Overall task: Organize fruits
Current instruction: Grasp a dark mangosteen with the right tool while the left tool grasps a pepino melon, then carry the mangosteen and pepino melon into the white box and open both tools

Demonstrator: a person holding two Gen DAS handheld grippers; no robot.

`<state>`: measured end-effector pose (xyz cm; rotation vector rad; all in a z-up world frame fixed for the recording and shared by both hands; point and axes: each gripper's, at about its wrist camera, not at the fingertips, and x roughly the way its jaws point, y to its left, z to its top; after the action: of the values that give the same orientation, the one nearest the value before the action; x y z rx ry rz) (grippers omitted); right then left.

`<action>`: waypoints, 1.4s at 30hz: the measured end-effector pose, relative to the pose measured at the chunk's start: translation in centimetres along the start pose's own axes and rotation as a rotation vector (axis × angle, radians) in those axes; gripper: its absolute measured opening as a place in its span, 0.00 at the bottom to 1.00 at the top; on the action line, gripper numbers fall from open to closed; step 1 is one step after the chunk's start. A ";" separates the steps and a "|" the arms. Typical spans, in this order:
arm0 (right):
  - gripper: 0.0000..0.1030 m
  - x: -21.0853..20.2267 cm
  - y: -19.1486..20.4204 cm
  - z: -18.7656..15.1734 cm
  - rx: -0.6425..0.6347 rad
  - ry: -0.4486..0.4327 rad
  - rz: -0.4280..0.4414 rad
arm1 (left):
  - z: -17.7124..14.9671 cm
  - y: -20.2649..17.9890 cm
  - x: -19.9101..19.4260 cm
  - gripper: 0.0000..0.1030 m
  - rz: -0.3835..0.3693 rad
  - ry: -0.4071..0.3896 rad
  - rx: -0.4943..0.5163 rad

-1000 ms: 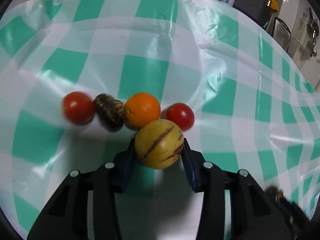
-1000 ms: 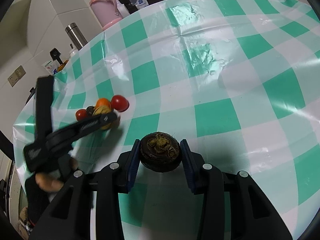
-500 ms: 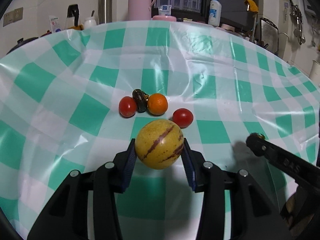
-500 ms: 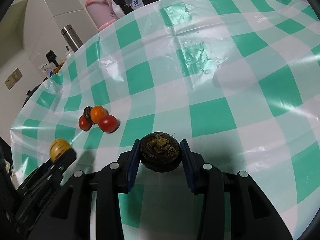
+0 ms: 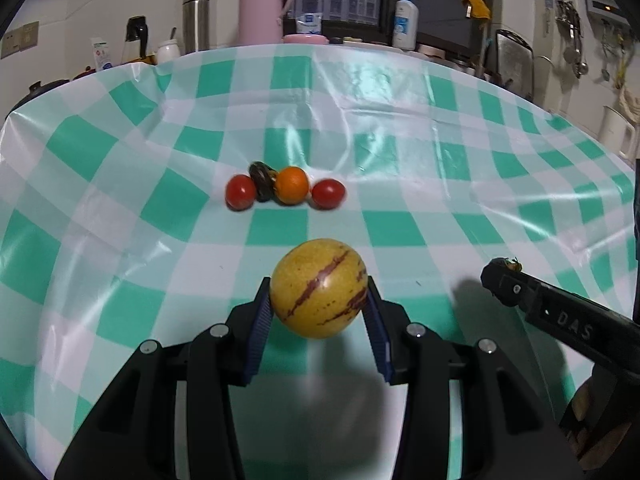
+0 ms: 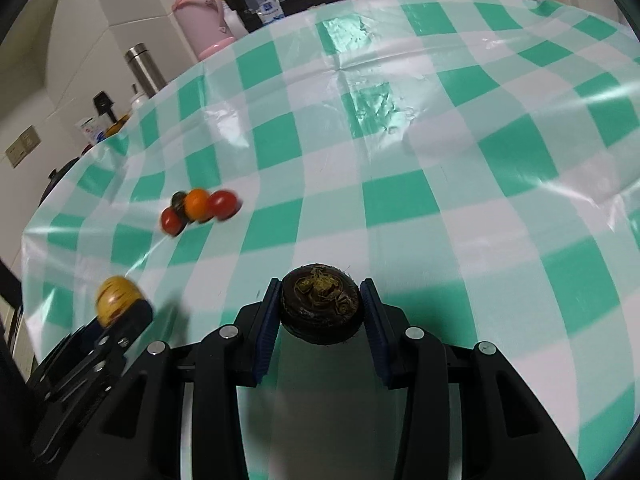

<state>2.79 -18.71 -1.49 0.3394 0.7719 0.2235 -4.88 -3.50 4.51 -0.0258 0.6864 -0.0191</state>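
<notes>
Straight ahead on the far counter (image 5: 120, 264), the fruit row (image 5: 285, 188) is waiting; your left tool (image 5: 318, 312) is gripping the striped yellow fruit (image 5: 318, 288), nearer than your right tool (image 6: 320, 312), which is clamping the dark fruit (image 6: 322, 304).

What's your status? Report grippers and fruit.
Left gripper shut on yellow fruit. Right gripper shut on dark fruit. Four fruits clustered ahead; path clear.
</notes>
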 end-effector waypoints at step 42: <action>0.39 -18.8 -15.1 -10.0 0.018 -0.176 -0.175 | -9.5 -20.0 -7.7 0.43 -0.218 0.018 0.507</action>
<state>-16.35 -36.47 -1.74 0.3020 0.6259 0.0213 -17.05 -23.44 2.69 0.3871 0.6787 -0.4019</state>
